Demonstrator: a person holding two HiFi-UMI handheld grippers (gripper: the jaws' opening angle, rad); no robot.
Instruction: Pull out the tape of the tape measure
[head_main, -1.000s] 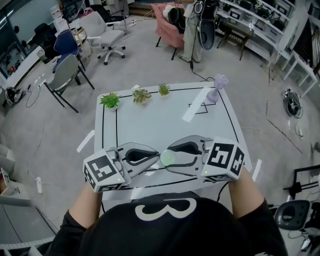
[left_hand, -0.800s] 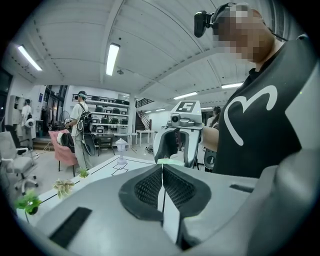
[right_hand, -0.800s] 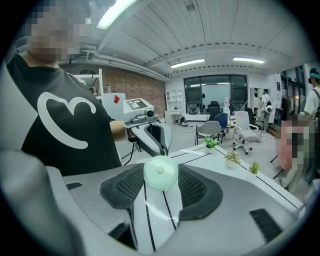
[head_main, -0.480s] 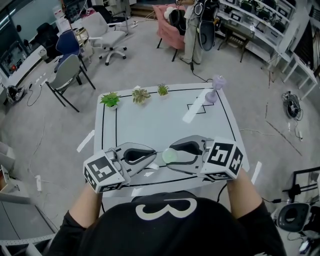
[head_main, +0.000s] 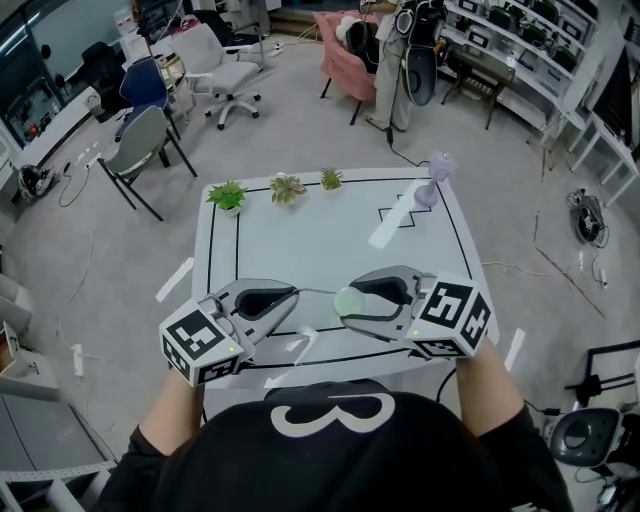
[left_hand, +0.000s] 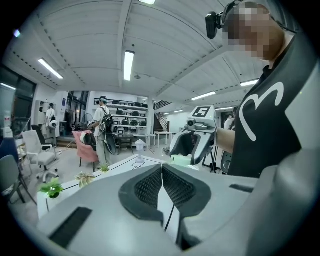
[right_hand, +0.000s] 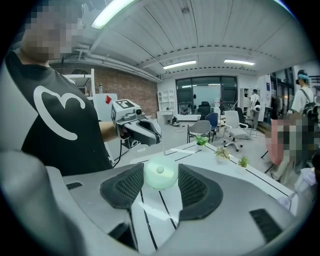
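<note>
My right gripper (right_hand: 161, 176) is clamped on the tape measure (right_hand: 160, 171). It is a pale green round case wedged between both pads, which holds the jaws fairly wide. In the head view the case sits just right of the frame's centre, over the near part of the table (head_main: 300, 240).

My left gripper (left_hand: 162, 167) has its jaws pressed together, the pads meeting with no gap. A thin tape (head_main: 316, 292) runs from its tip across the short gap to the case, so the tape's end is pinched there. The two grippers face each other tip to tip, near but apart, with the left one lower left of centre.

In the right gripper view the left gripper shows beyond the case, upper left of centre. The tape is a fine line rising from the case toward it.

In the upper middle of the head view, three small plants (head_main: 288, 188) stand in a row along the table's far edge. A lilac object (head_main: 433, 178) stands at the far right corner, with a white strip (head_main: 395, 220) lying near it.
</note>
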